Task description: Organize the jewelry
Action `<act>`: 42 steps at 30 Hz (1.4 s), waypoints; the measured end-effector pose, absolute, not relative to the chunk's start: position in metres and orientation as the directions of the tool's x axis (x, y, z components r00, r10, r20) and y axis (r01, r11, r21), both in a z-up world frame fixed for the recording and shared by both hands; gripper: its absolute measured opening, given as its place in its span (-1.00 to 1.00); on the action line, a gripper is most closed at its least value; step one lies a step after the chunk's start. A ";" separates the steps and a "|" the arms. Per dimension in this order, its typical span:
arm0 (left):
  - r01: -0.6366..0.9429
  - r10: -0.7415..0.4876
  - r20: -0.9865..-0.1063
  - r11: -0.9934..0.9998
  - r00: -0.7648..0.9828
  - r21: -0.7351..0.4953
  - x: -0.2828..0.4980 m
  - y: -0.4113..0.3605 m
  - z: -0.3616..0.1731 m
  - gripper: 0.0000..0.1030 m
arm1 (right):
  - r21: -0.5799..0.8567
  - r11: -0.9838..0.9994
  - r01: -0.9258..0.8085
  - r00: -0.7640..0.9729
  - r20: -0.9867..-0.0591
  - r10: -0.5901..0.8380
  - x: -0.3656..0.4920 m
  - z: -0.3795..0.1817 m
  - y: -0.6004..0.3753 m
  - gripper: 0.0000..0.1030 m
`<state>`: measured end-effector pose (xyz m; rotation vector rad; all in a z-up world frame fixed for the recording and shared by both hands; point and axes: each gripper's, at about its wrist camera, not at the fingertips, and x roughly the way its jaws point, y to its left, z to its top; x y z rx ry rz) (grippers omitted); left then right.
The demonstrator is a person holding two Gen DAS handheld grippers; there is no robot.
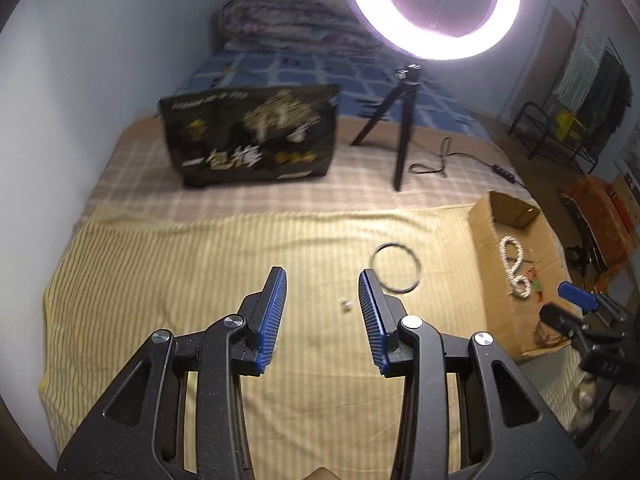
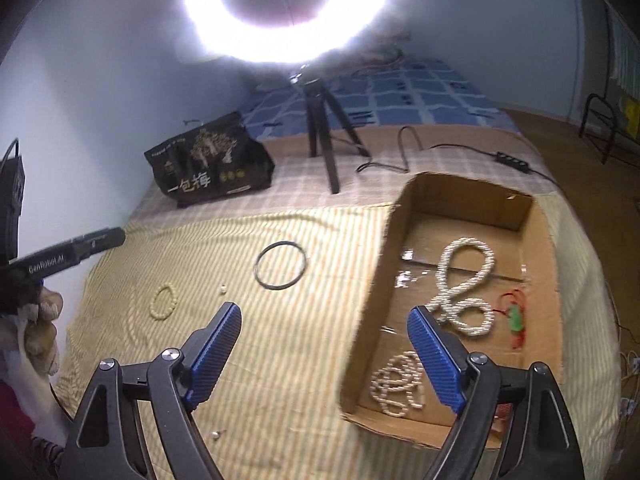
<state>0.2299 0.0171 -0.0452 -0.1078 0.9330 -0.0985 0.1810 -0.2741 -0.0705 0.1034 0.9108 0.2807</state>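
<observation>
The left gripper [image 1: 323,276] has its blue-padded fingers [image 1: 276,304] spread wide with nothing between them, hovering over the yellow striped cloth [image 1: 200,264]. Just ahead lies a small pale stud [image 1: 345,304], and beside the right-hand finger a dark bangle [image 1: 397,267] lies flat on the cloth.

The right gripper [image 2: 324,314] is likewise spread and holds nothing; its fingers [image 2: 434,356] straddle the near left wall of the cardboard box [image 2: 372,280], one finger over the cloth, the other over the box interior. Inside the box lie a thick looped pearl rope [image 2: 464,292], a thinner bead strand [image 2: 398,384] heaped near the front, and a green pendant on red cord [image 2: 516,318].

On the cloth to the left lie a small bead bracelet [image 2: 164,304] and, near it, a tiny bead [image 2: 223,289]; another lies by the gripper's base [image 2: 215,435].

The left gripper's side, seen at the right camera's edge, reads "GenRobot.AI". Farther back stands a black bag [image 2: 210,164] printed with "一包梅", then a tripod [image 2: 324,136] bearing a lit ring light [image 2: 286,8].
</observation>
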 end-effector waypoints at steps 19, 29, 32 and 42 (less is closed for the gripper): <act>-0.184 -0.167 -0.896 0.948 0.413 -0.261 0.230 0.111 -0.135 -0.27 | 0.338 0.916 -0.217 0.424 -0.812 0.400 0.228 -0.113 -0.214 0.16; -0.189 -0.172 -0.918 0.949 0.357 -0.251 0.234 0.113 -0.162 -0.27 | 0.288 0.910 -0.298 0.358 -0.850 0.386 0.248 -0.134 -0.168 -0.18; -0.210 -0.178 -0.922 0.942 0.344 -0.260 0.237 0.117 -0.170 -0.29 | 0.234 0.915 -0.329 0.361 -0.864 0.351 0.253 -0.140 -0.154 -0.20; -0.218 -0.210 -0.920 0.932 0.331 -0.291 0.249 0.117 -0.179 -0.39 | 0.230 0.924 -0.305 0.341 -0.880 0.331 0.272 -0.159 -0.148 -0.28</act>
